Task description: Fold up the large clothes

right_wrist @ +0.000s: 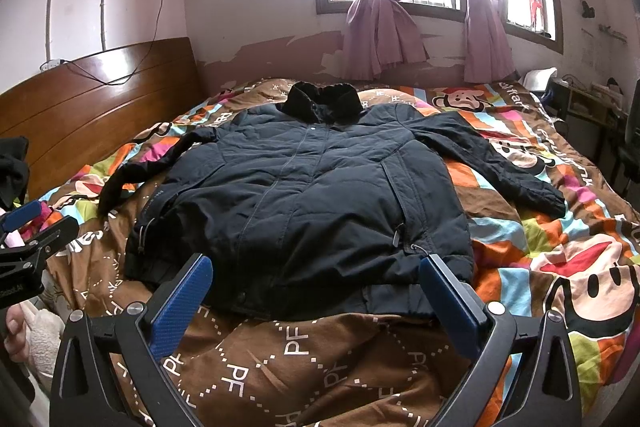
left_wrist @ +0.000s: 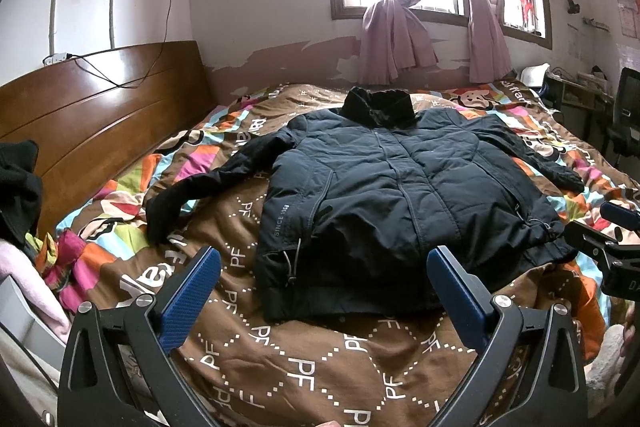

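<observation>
A dark navy padded jacket (left_wrist: 384,195) lies flat, front up and zipped, on the bed, collar toward the window and both sleeves spread out. It also shows in the right wrist view (right_wrist: 312,203). My left gripper (left_wrist: 324,259) is open and empty, held just short of the jacket's hem. My right gripper (right_wrist: 316,267) is open and empty, over the hem's near edge. The right gripper shows at the right edge of the left wrist view (left_wrist: 616,227); the left gripper shows at the left edge of the right wrist view (right_wrist: 28,227).
The bed has a brown, multicoloured cartoon quilt (left_wrist: 304,359) and a wooden headboard (left_wrist: 92,119) at the left. Dark and pink clothes (left_wrist: 20,187) are piled at the left. A window with pink curtains (left_wrist: 396,39) is behind; a desk and chair (left_wrist: 624,115) stand at the right.
</observation>
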`<state>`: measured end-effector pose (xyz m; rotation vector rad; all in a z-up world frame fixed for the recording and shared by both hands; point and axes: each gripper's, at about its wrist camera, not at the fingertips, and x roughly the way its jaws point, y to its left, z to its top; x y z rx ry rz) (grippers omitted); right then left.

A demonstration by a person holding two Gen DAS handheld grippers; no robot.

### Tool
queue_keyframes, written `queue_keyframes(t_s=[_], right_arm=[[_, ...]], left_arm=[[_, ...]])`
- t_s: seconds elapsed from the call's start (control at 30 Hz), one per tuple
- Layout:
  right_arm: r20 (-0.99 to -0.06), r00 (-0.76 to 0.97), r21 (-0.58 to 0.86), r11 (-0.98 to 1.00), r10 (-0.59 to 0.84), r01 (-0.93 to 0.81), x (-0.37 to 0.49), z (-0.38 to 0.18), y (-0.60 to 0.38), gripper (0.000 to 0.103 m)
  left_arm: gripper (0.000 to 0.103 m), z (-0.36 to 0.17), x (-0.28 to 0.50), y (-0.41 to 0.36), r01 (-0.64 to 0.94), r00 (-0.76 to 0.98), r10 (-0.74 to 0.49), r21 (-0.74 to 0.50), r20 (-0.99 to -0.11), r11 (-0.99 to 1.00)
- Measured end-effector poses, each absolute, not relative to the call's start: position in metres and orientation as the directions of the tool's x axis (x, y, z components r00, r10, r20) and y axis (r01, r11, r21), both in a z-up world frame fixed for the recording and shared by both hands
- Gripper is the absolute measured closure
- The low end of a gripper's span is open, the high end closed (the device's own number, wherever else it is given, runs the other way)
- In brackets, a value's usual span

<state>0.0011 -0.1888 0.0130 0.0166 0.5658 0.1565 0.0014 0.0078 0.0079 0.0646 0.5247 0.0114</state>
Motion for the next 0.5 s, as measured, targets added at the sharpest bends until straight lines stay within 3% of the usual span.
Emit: queue_keyframes(t_s=[0.5], right_arm=[[-0.532,0.834,0.067,0.989,0.149,-0.134,0.002,0.0123,-0.1925,0.0]], left_arm=[[0.002,0.0105,-0.0013,0.0094,0.007,0.871,0.03,0.073,-0.49,0.997]])
